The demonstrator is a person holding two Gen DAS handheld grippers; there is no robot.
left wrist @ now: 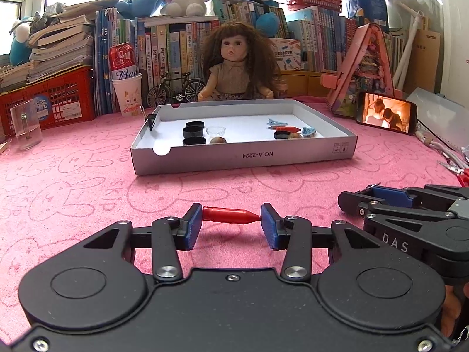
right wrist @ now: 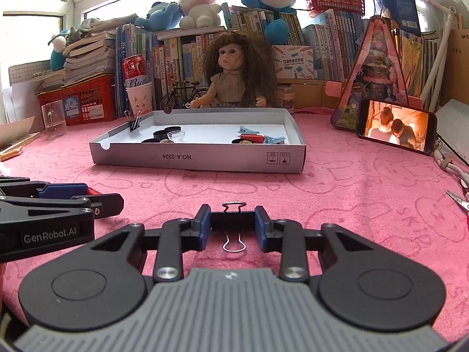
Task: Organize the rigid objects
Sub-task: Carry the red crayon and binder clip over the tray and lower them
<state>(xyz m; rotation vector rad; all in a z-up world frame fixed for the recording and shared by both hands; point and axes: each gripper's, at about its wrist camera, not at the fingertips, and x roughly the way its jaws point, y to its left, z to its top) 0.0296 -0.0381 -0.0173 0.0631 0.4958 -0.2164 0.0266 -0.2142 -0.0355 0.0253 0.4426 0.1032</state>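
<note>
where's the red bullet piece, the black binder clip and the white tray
red bullet piece (left wrist: pixel 227 214), left wrist view, on its body
black binder clip (right wrist: pixel 233 216), right wrist view, on its black body
white tray (left wrist: pixel 243 155), left wrist view, on its front wall

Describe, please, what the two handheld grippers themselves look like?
Both are black linkage grippers with blue finger pads and silver screws. The left gripper has a smooth black body; the right gripper has a ribbed grey body. Their sides carry white lettering, "GenRobot.AI" and "DAS".

three black caps (left wrist: pixel 193 132), two blue clips (left wrist: pixel 274 122)
</note>
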